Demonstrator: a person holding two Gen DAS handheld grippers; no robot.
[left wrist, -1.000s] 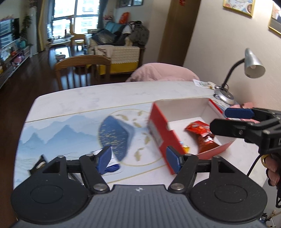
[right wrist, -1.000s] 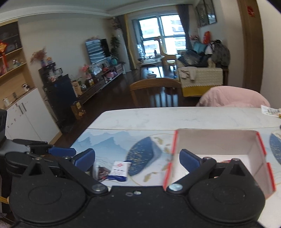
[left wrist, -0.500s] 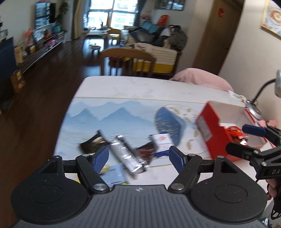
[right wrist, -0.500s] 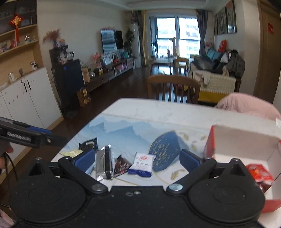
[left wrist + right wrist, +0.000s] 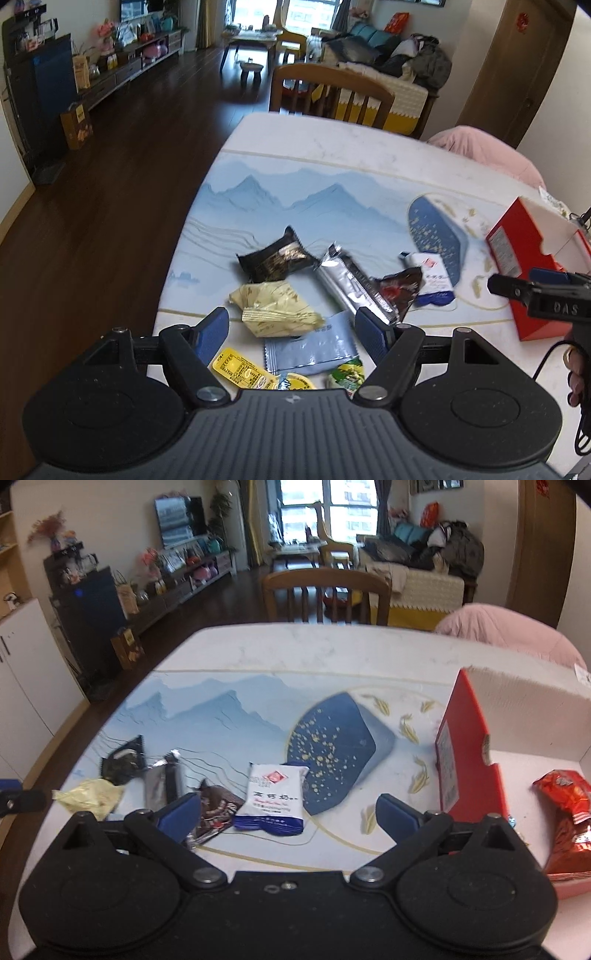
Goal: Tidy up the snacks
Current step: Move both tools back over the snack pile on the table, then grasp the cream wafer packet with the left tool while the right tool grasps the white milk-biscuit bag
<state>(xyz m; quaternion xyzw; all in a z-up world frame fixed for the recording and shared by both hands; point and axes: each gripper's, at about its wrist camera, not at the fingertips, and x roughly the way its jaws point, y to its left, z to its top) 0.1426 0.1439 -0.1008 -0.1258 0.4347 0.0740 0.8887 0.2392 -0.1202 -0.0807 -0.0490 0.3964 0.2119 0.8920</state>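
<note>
Several snack packets lie near the table's front left: a pale yellow packet [image 5: 275, 308], a black packet [image 5: 275, 258], a silver bar [image 5: 351, 282], a dark red packet [image 5: 400, 291], a light blue packet [image 5: 310, 349] and a white-and-blue packet [image 5: 430, 282]. My left gripper [image 5: 295, 332] is open and empty, just above the yellow and light blue packets. My right gripper [image 5: 288, 812] is open and empty, over the white-and-blue packet [image 5: 273, 797]. A red box [image 5: 469, 760] stands at the right with a red snack bag [image 5: 569, 819] inside.
Small yellow and green sachets [image 5: 243, 371] lie at the table's front edge. A wooden chair [image 5: 328, 94] stands at the far side, a pink cushion [image 5: 487, 155] at the far right. The table's left edge [image 5: 192, 206] drops to dark floor.
My left gripper has swung left from the red box to above the snack pile. My right gripper has turned from the box toward the white-and-blue packet. Both stayed open.
</note>
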